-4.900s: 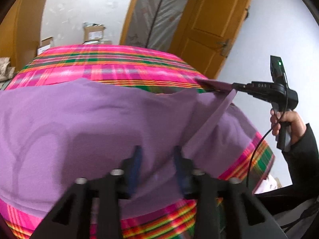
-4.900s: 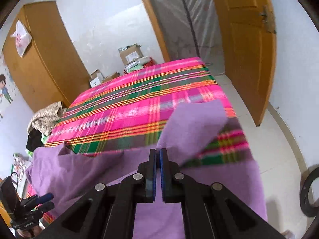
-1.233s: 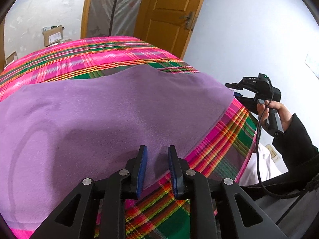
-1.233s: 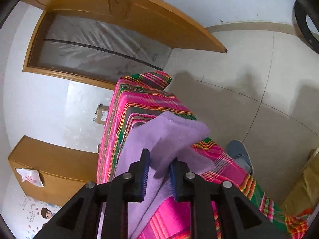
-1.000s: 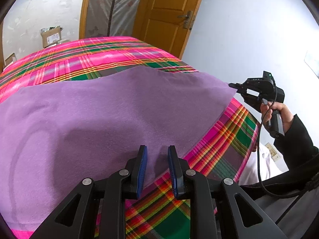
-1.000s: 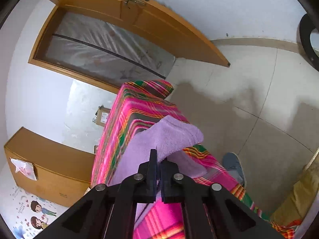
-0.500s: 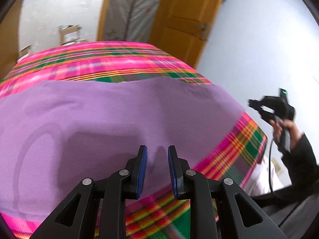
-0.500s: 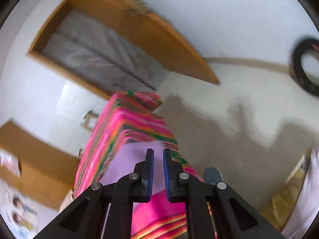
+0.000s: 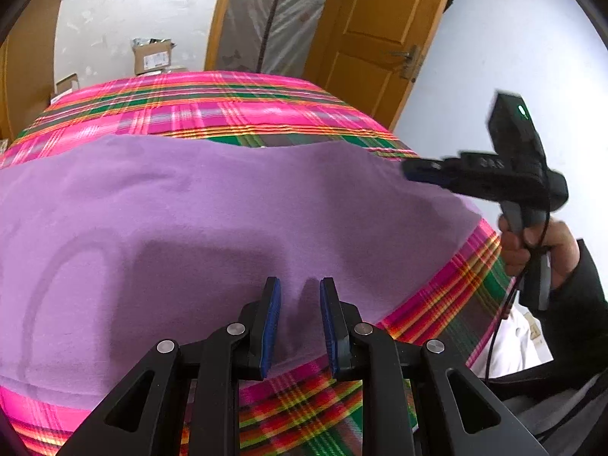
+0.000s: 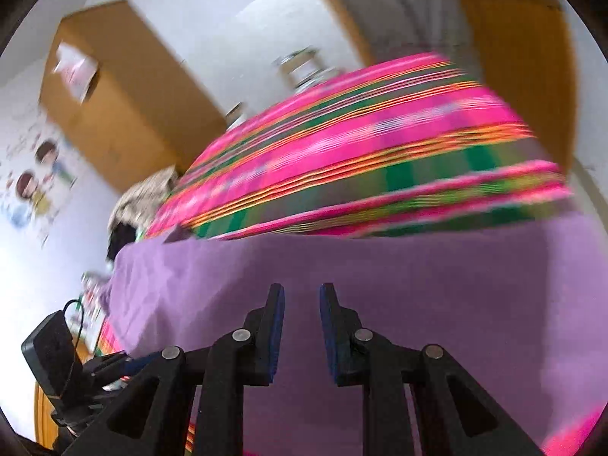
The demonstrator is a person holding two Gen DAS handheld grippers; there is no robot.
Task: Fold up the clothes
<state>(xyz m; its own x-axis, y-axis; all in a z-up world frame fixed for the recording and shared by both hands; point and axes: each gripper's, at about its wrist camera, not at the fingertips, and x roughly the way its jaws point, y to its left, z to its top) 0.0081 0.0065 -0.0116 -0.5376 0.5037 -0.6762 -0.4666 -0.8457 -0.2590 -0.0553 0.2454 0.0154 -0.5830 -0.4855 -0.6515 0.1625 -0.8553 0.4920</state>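
Moved since 1 second ago: right gripper [image 10: 300,326] has let go of the purple cloth's corner and swung in over the bed; its jaws are opening, nothing between them. Left gripper [image 9: 298,323], nearest in its own view: jaws apart, holding nothing, poised just above the near hem of the purple cloth [image 9: 212,228]. Purple cloth: spread flat across the near half of the plaid bedspread [image 9: 212,106]. Right hand [image 9: 539,247], dark sleeve, grips the right gripper's handle at the bed's right edge. Beyond the bed: 2 cardboard boxes [image 9: 152,55], wooden door [image 9: 380,41].
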